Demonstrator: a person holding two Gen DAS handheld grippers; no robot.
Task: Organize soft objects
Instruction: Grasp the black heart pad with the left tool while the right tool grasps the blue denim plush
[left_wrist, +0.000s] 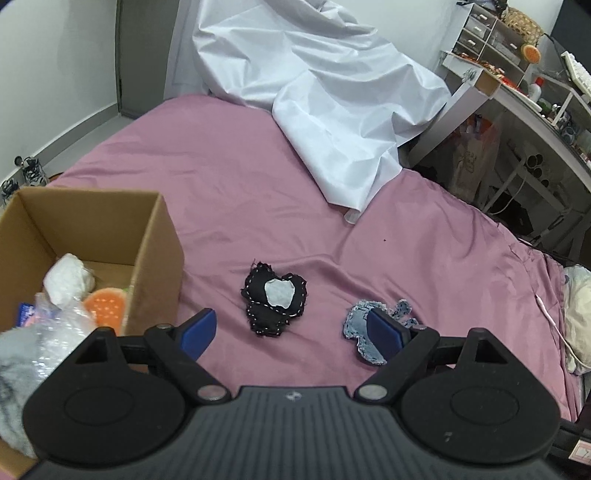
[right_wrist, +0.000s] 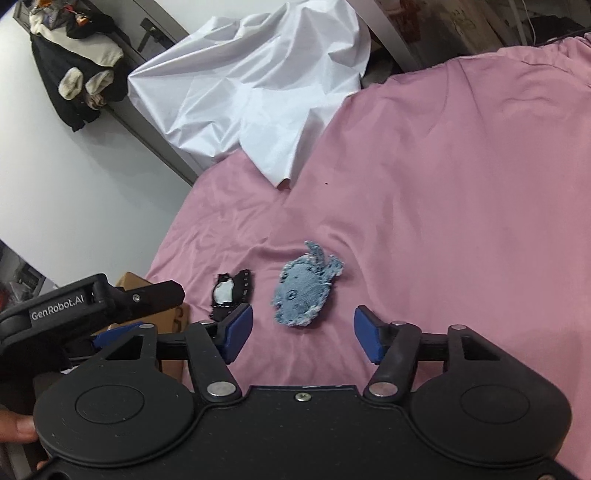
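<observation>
**Clerk:** Nearest item, left wrist view: one left gripper (left_wrist: 291, 332), two blue pads (left_wrist: 197, 332), spread wide with nothing between them, above the bed. Count of loose soft pieces on the pink sheet (left_wrist: 229, 177)?

**Checker:** Two. One black felt patch (left_wrist: 275, 301) with a white centre and white stitching, lying flat ahead of the left pads. One blue denim toy (left_wrist: 356, 325) with frayed edges, just to its right, partly hidden behind the right-hand pad in that view. The two lie near each other but apart.

**Clerk:** Right gripper (right_wrist: 303, 330)?

**Checker:** One, two blue pads (right_wrist: 238, 332), set at a middling gap, empty. The denim toy lies on the sheet just beyond the tips, roughly centred between them, not touched.

**Clerk:** Containers?

**Checker:** One cardboard box (left_wrist: 155, 240), open top, on the bed's left side, left of the black patch. Inside: one white lump (left_wrist: 70, 278), one orange round piece (left_wrist: 105, 308) with pale dots, one wad of clear bubble wrap (left_wrist: 59, 325), one grey fuzzy item (left_wrist: 14, 362) at the near edge. More may lie underneath; cannot tell.

**Clerk:** Other fabric?

**Checker:** One white crumpled sheet (left_wrist: 332, 96) heaped at the far end of the bed. One cream pillow (left_wrist: 578, 314) at the right edge.

**Clerk:** Person?

**Checker:** One fingertip (right_wrist: 16, 426) visible at the right wrist view's lower left.
</observation>
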